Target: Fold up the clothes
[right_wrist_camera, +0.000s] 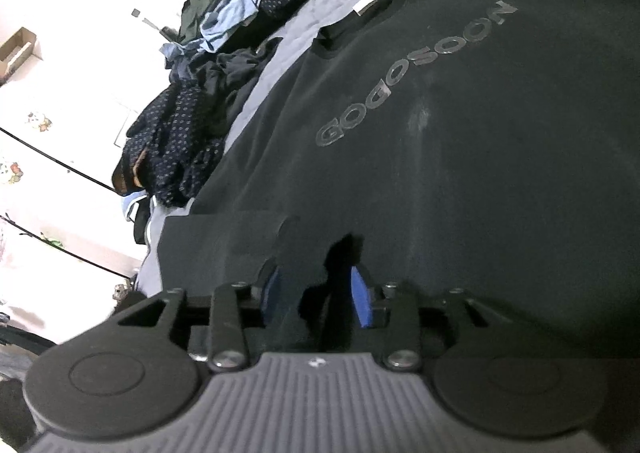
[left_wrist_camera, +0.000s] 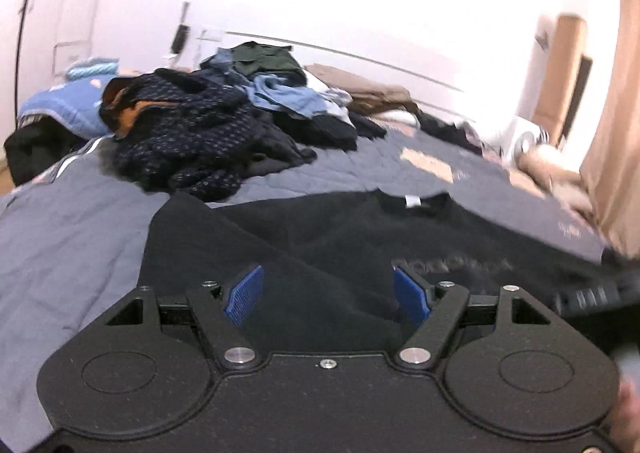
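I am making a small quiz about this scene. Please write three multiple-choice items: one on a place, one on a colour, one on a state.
1. Where does the pile of clothes lie?
A. On the bed beyond the black shirt
B. On the floor
C. In a basket

2. What colour are the pads of the left gripper?
A. Red
B. Blue
C. Yellow

3. How do the left gripper's jaws stand?
A. Open
B. Shut on a sock
C. Shut on a towel

Answers: 1 A, the heap sits on the grey cover past the black shirt; 2 B, both pads are blue; 3 A, the pads stand wide apart with only the shirt beneath.
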A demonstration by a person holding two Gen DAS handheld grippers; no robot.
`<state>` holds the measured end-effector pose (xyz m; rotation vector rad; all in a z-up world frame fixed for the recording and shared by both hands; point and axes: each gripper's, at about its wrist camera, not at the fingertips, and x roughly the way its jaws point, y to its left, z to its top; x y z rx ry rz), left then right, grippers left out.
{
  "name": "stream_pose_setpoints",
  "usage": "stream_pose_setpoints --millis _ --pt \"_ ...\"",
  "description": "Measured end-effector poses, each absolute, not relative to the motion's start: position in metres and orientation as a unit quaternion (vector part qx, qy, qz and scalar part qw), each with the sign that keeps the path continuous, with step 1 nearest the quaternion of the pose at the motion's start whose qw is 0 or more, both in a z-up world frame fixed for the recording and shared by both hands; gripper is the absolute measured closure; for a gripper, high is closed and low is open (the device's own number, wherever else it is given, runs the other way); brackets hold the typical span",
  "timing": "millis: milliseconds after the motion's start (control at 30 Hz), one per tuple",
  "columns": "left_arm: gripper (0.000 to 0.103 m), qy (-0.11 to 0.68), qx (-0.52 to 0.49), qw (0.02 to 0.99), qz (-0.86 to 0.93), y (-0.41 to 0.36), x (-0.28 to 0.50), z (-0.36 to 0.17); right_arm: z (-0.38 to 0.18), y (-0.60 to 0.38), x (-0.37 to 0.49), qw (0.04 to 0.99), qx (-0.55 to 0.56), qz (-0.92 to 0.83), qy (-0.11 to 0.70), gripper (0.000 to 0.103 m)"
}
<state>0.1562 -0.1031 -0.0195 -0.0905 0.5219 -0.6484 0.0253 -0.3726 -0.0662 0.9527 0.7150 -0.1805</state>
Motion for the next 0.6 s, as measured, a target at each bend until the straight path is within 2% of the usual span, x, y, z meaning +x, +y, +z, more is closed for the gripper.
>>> stream_pose_setpoints --millis 100,167,600 --pt "0.031 0.256 -0.056 0.914 -0.311 -0.099 0.16 -0.017 -0.071 -0.359 0.013 0.822 0.451 -0.091 0.337 0.054" --pt "0.031 0.253 -0.057 0.915 -0.309 -0.097 0.157 -0.016 -0.077 -0.351 0.012 0.818 0.457 -0.09 0.338 0.053" --pt "0.027 0.258 -0.104 0.911 -0.306 -0.079 0.163 -0.011 -0.094 -0.327 0.038 0.82 0.468 -0.117 0.307 0.05"
